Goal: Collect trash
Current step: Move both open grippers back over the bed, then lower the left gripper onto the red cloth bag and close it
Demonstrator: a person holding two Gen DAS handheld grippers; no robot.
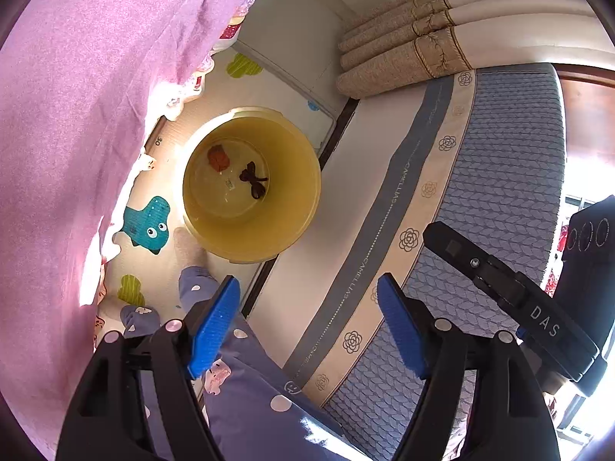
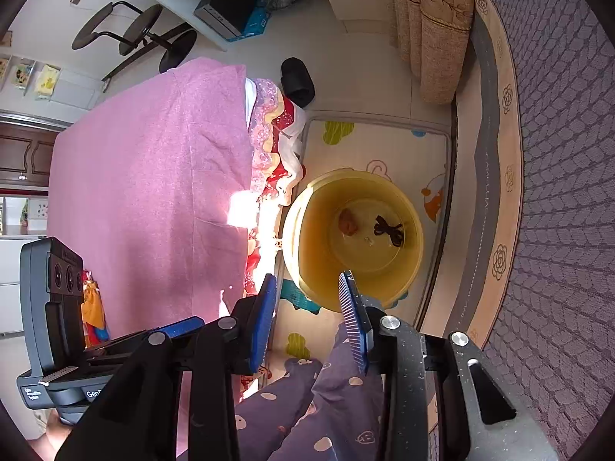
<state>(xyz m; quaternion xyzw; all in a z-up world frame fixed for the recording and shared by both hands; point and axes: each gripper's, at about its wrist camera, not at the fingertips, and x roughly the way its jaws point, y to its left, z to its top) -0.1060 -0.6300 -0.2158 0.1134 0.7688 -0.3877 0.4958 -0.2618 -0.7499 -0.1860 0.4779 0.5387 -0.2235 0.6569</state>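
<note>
Both your grippers are hanging over the floor with nothing in them. The left gripper [image 1: 307,307] has its blue pads [image 1: 213,326] spread wide apart, and between them you just see the mattress [image 1: 499,176] edge and your pajama leg [image 1: 246,395]. The right gripper [image 2: 307,307] is parted too, a bit narrower, with empty air between the fingers.

The yellow bucket [image 1: 300,176] sits on the cartoon play mat [image 1: 153,265], wedged between the pink-covered bed [image 1: 77,134] and the mattress. In the right wrist view the bucket [image 2: 307,207] is just past the fingertips, with the mat [image 2: 384,142] under it.

Trash is at the bottom of the bucket: a reddish-brown lump [image 1: 218,158] on one side and a black tangled cord [image 1: 253,184] close beside it, not touching. There's also a tiny light scrap [image 1: 230,183] between them, too small to say what it is. Same pair shows in the right view: the lump [image 2: 348,222] and the cord [image 2: 389,229].

Your socked foot [image 1: 188,246] is right up against the bucket's outer wall. Curtains [image 1: 403,61] bunch up at the far end of the mattress. In the right view a black stool [image 2: 138,34] stands past the bed [image 2: 153,161].
</note>
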